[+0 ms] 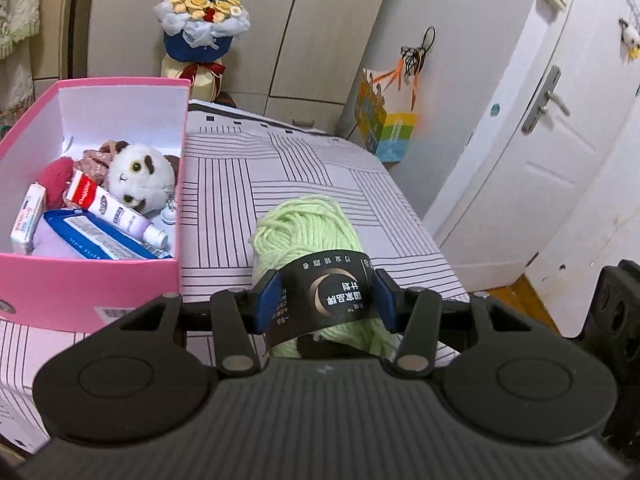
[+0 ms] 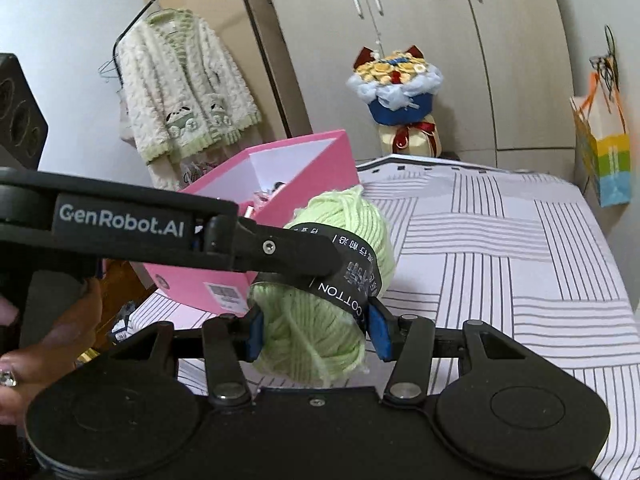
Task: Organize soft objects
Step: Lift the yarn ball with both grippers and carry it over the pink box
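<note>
Both grippers are closed on the same item, a light green yarn skein (image 1: pixel 304 232) with a black paper band (image 1: pixel 328 292) round its middle.

Left gripper (image 1: pixel 324 300): jaws part-way closed, blue pads (image 1: pixel 266 300) pressing on either side of the skein at the band. The skein runs lengthwise between the fingers, its far end projecting forward past the fingertips, its near end tucked back toward the gripper body. It is held clear of the striped bed cover (image 1: pixel 320 168).

Right gripper (image 2: pixel 316 332): jaws likewise part-way closed, blue pads (image 2: pixel 378 334) bearing on the lower end of the yarn skein (image 2: pixel 316 336), just below the black paper band (image 2: pixel 352 276). The bulk of the skein stands forward and above these fingertips. In this view the left gripper's finger (image 2: pixel 280 252) crosses from the left and lies against the band; whether it overlaps the right gripper's hold is unclear from this angle.

A pink box (image 1: pixel 80 284) sits ahead and to the left of the left fingers, well apart from the skein, containing a white plush toy (image 1: pixel 140 180), a tube (image 1: pixel 116 212) and packets. From the right wrist, the pink box (image 2: pixel 304 176) is just behind the skein. A hand (image 2: pixel 48 340) grips the left gripper's handle.
</note>
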Motion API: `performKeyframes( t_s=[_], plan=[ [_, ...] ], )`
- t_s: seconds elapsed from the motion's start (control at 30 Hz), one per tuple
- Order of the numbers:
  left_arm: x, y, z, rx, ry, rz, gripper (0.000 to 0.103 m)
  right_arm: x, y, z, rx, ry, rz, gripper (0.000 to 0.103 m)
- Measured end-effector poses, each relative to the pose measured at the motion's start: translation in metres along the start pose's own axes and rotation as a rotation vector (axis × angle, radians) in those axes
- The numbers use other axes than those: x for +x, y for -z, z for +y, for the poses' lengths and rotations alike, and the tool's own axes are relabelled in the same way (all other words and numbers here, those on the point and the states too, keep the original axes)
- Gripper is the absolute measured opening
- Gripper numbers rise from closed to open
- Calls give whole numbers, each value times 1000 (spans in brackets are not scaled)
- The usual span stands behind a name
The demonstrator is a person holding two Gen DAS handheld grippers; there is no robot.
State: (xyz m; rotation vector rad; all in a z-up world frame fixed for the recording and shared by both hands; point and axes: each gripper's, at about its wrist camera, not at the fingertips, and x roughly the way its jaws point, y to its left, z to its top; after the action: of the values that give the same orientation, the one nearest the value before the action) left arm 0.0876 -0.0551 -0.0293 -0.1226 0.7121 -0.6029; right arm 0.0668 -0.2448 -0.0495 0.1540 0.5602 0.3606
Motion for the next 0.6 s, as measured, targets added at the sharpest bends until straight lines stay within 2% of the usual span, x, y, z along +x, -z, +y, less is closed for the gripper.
performKeyframes(
  t_s=[0.2,0.3,0.43,0.6],
  plan=[
    [-16,5,10,-24,34,-4,49,-8,-5,24,-54,40,38,56],
    [-30,9,14,-21,26,-19,49,-11,-4,32,-40,13,39,56],
    [-54,14,17,-14,5,-83,49,-16,-9,48,-62,-16,15,56],
    [-80,12,29,-19,-27,-167,49,-11,-27,59,-20,-115,3,59]
  ],
)
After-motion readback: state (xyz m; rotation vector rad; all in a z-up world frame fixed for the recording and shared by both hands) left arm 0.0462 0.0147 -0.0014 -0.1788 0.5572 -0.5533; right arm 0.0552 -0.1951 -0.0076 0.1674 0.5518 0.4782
